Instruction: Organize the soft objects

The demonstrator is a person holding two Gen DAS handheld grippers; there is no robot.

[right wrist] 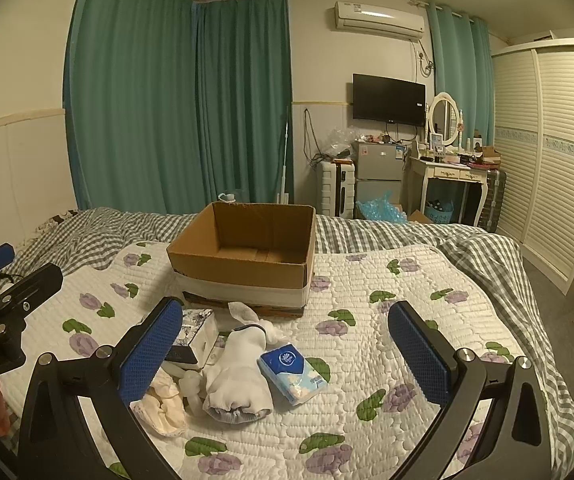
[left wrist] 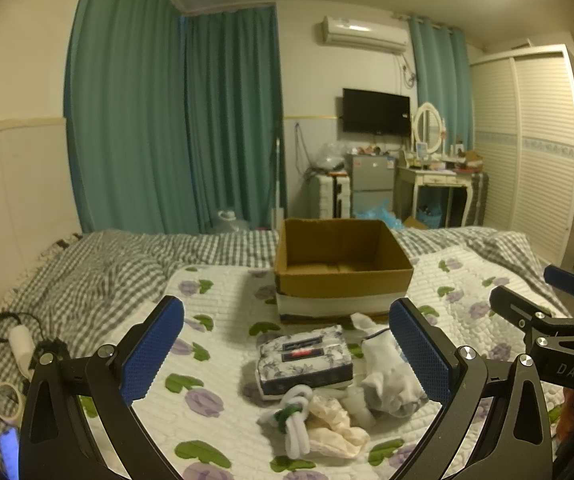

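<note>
An open empty cardboard box (left wrist: 343, 264) (right wrist: 247, 248) stands on the bed's floral quilt. In front of it lie a floral tissue pack (left wrist: 305, 360) (right wrist: 197, 328), white socks (left wrist: 387, 376) (right wrist: 239, 376), a cream cloth (left wrist: 335, 424) (right wrist: 163, 404), a white-and-green knotted rope (left wrist: 295, 416) and a blue tissue pack (right wrist: 291, 372). My left gripper (left wrist: 287, 356) is open and empty above the pile. My right gripper (right wrist: 287, 356) is open and empty, hovering over the socks and blue pack. Each gripper shows at the edge of the other's view.
A grey checked duvet (left wrist: 107, 264) covers the far side and right of the bed. Cables and a white charger (left wrist: 19, 340) lie at the left edge. Beyond the bed stand a small fridge (right wrist: 379, 176), a dressing table (right wrist: 447, 172) and a wardrobe (right wrist: 547, 152).
</note>
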